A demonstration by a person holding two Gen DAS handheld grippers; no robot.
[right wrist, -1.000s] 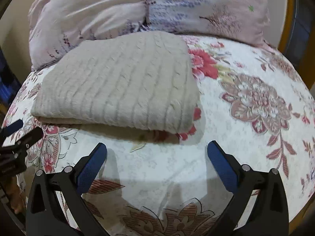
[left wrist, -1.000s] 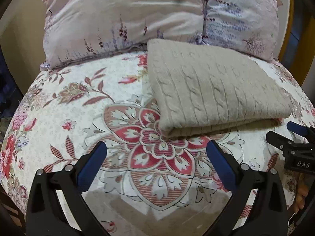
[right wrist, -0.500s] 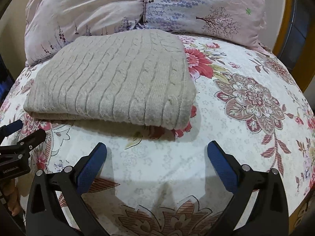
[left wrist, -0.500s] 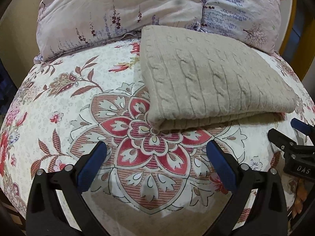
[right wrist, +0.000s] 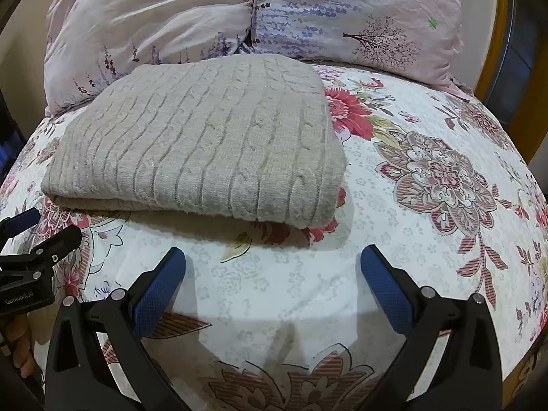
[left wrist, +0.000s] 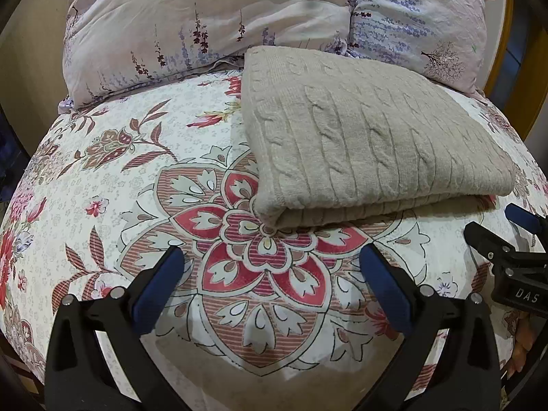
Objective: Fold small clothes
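Observation:
A beige cable-knit sweater (left wrist: pixel 370 144) lies folded into a thick rectangle on the floral bedspread (left wrist: pixel 144 185), its rounded fold edge toward me. My left gripper (left wrist: pixel 274 257) hovers open just short of the sweater's near left corner, nothing between its blue pads. From the right wrist the same sweater (right wrist: pixel 202 144) sits left of centre, and my right gripper (right wrist: pixel 274 257) stands open before its near right corner, apart from the knit. Each gripper shows at the edge of the other's view: the right one (left wrist: pixel 513 236), the left one (right wrist: pixel 34 233).
Two pale floral pillows (left wrist: pixel 212 17) (right wrist: pixel 349 13) lie behind the sweater, touching its far edge. A wooden frame (right wrist: pixel 493 51) rises at the right. The bedspread (right wrist: pixel 428 178) extends bare to the sweater's right and to its left.
Both grippers have moved forward and lower toward the sweater's near edge, so it looks larger and closer. Both stay open; the sweater has not shifted.

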